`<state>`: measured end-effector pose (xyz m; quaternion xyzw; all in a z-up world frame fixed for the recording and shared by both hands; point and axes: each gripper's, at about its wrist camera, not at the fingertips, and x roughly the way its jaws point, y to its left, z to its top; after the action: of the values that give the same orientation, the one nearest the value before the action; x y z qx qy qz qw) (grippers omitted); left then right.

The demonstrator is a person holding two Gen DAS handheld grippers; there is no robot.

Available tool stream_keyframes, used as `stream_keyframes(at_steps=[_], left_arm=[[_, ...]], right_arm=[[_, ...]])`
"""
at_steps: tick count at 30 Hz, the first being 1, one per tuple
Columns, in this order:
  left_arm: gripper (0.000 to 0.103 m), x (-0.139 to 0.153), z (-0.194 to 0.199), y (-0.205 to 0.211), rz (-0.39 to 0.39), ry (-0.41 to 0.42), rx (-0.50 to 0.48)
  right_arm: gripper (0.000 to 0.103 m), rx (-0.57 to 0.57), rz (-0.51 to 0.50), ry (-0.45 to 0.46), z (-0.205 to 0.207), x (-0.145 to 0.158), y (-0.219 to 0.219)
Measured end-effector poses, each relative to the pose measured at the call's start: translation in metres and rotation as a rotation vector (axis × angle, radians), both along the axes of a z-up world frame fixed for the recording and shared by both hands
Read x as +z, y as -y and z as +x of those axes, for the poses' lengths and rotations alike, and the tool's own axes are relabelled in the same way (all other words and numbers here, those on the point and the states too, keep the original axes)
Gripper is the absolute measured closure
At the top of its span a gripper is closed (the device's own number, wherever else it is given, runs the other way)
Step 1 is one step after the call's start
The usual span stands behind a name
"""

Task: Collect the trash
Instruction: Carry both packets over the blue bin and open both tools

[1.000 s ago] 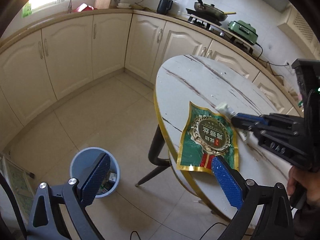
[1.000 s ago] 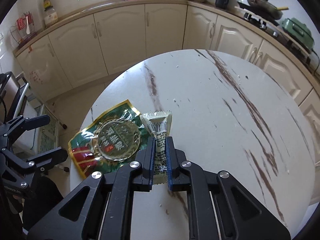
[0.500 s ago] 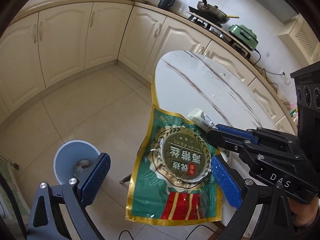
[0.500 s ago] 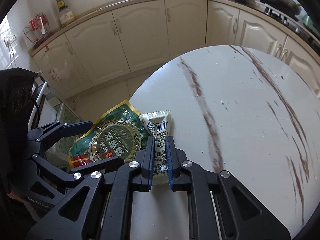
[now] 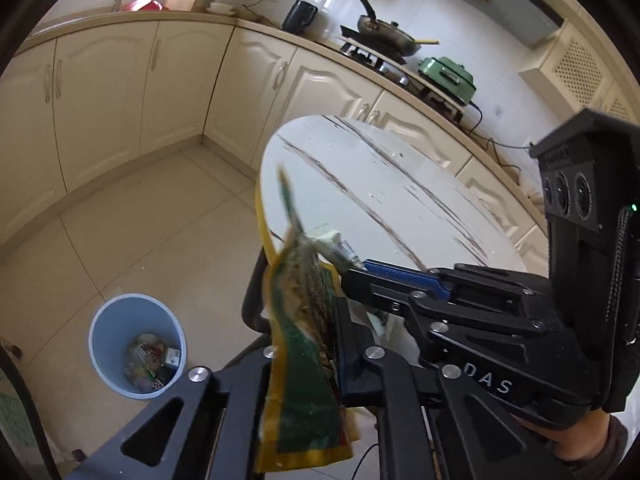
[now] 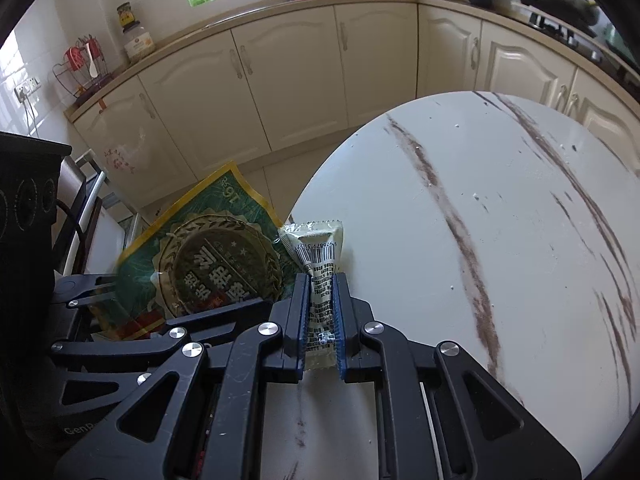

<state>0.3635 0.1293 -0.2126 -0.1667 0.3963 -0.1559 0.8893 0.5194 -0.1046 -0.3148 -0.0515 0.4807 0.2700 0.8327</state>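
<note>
Landmark: round marble-look table (image 6: pixel 500 240).

Hidden or unclear:
- Left wrist view: green bag (image 5: pixel 304 344) is edge-on and motion-blurred, print unreadable there; its bottom edge is partly cut off by the frame.
- Left gripper (image 5: pixel 320 360) pads are mostly covered by the bag, so the contact itself can't be seen. The jaws have come right together with the bag between them, so it reads as clamped on the bag.
- Right wrist view: lower part of the bag sits behind the left gripper's black frame.
- Bin contents too small to identify, just mixed wrappers.

Counts:
- 2 trash items: 1 green bag, 1 pale sachet (image 6: pixel 320 256).
- 2 grippers.
- 1 blue bin (image 5: pixel 138 346).
- 1 hand (image 5: pixel 560 432) visible, on the right gripper's grip.

Looks and places:
- Green bag: flat foil pouch, gold border, round gold emblem with Chinese characters, red band at the bottom. It hangs off the table's edge, over the floor.
- Sachet: cream, barcode and small black print, crimped top edge. It sits over the table's rim, just beside the bag.
- Right gripper (image 6: pixel 320 300): blue pads nearly together, pinching the sachet's lower half.
- Bin stands on the tile floor, beside the table, well below the bag.
</note>
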Motion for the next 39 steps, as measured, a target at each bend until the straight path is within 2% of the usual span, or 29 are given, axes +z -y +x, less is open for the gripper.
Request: stream_keyframes(at_steps=[6,12,15,19,23,27,32,35,37,39], left_arm=[[0.102,0.016,-0.015,-0.023,0.032,0.056,0.037],[0.102,0.024,-0.028,-0.054,0.115,0.083,0.117],[0.101,0.018,-0.034,-0.079,0.2,0.065,0.173],[0.101,-0.004,-0.035,-0.113,0.232,0.009,0.232],[0.101,-0.04,-0.019,-0.136,0.249,-0.087,0.268],[0.101,-0.085,0.006,-0.156,0.236,-0.188,0.274],[0.101,-0.134,0.054,-0.188,0.188,-0.293,0.25],[0.101,-0.16,0.093,-0.199,0.197,-0.337,0.236],[0.101,-0.18,0.118,-0.206,0.16,-0.372,0.22],[0.101,-0.194,0.138,-0.207,0.18,-0.391,0.216]], right_arm=[[0.091,-0.014,0.019,0.027,-0.015,0.012,-0.008],[0.091,0.038,0.052,0.055,-0.027,0.027,-0.05],[0.091,0.071,0.078,0.051,-0.027,0.024,-0.081],[0.091,0.122,0.097,0.018,-0.022,0.004,-0.13],[0.091,0.165,0.086,-0.052,-0.011,-0.036,-0.177],[0.091,0.169,0.072,-0.143,0.006,-0.091,-0.207],[0.091,0.141,0.035,-0.253,0.035,-0.164,-0.221],[0.091,0.098,0.029,-0.306,0.055,-0.203,-0.224],[0.091,0.071,0.034,-0.324,0.067,-0.224,-0.224],[0.091,0.056,0.026,-0.336,0.077,-0.238,-0.225]])
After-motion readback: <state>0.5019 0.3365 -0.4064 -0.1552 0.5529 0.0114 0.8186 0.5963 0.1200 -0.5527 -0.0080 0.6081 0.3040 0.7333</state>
